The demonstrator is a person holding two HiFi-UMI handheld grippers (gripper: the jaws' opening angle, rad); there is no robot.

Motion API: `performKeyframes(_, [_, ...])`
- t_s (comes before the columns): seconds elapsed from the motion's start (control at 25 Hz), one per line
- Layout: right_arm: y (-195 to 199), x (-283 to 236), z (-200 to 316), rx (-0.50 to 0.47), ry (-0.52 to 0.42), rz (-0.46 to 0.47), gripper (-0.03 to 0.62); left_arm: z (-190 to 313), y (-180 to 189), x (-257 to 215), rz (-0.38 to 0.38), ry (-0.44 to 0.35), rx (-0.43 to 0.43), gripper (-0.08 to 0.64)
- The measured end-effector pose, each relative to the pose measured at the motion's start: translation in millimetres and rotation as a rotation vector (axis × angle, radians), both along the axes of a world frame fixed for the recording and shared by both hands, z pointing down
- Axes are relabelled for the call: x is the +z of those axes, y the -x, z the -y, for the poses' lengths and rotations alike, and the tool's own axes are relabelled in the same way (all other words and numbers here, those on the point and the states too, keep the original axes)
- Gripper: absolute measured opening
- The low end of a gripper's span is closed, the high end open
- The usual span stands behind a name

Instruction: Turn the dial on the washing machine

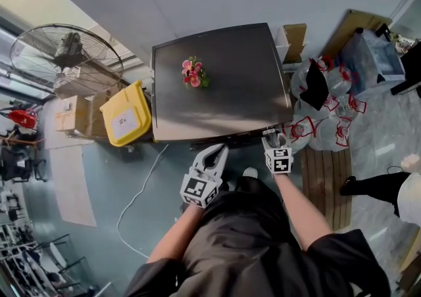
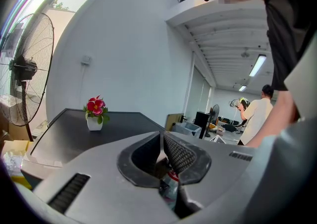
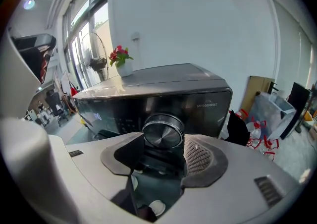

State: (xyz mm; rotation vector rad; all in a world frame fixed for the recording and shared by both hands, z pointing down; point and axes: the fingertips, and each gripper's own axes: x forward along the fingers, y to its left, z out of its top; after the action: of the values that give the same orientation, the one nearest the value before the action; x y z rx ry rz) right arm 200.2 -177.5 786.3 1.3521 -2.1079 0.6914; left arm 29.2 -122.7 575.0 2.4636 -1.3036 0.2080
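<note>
Right gripper (image 3: 163,154) stands with jaws wide, gripping nothing. Just beyond is the washer (image 1: 243,92), and the dial (image 3: 162,134) at the right of its near face sits between the pads, unpinched. Left gripper (image 2: 162,141) is closed and empty, idle at left. If the pads close off-centre, they would likely slip on the smooth dial or overshoot the setting.

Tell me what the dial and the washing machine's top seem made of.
Dial: looks like brushed metal, or metal-look plastic; its face shows fine radial sheen and a bright rim. Washing machine top: dark grey, probably painted metal, satin; soft, blurred reflections.
</note>
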Motion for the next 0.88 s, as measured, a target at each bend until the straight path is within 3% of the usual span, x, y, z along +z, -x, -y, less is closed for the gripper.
performKeyframes(0.16, [-1.0, -0.5, 1.5, 0.018, 0.007, 0.041, 0.224, 2.0, 1.2, 0.9, 0.006, -0.005, 0.001, 0.021])
performKeyframes(0.76, [-9.9, 3.3, -0.3, 0.180, 0.112, 0.452, 0.224, 5.3, 1.8, 7.4, 0.014, 0.015, -0.001, 0.021])
performKeyframes(0.88, [-8.8, 1.9, -0.2, 0.181, 0.105, 0.463, 0.224, 6.0, -1.3, 6.0, 0.014, 0.009, 0.009, 0.021])
